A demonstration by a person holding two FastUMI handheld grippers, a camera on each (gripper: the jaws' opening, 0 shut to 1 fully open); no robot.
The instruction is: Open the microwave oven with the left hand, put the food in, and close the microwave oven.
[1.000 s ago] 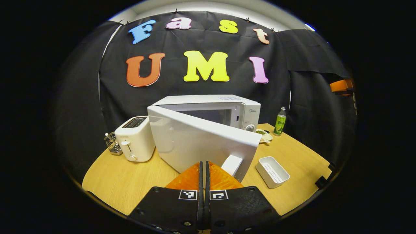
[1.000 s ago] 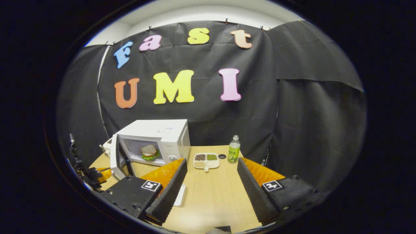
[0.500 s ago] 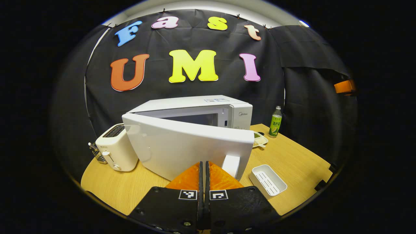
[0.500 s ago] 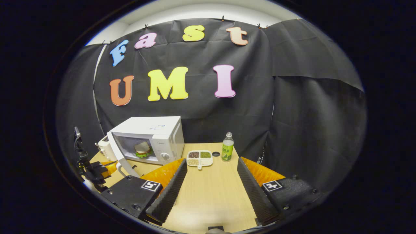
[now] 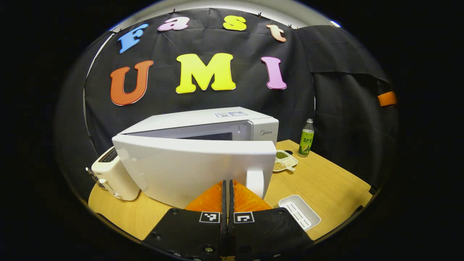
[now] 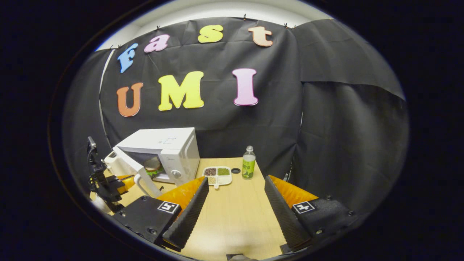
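Left gripper view: your left gripper [image 5: 227, 188], fingers together, meets one microwave door [image 5: 192, 168]; right gripper [image 6: 235, 188] gapes over the table [image 6: 235, 217]; one bottle [image 6: 248, 167], one sandwich [image 6: 153, 167].

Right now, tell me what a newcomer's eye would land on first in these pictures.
The white microwave at the back of the wooden table, its door ajar, with the shut left tool right at the door's face beside the handle. A sandwich sits inside the oven. To the microwave's right stand a divided snack tray and a green bottle; the right tool hangs open above the table.
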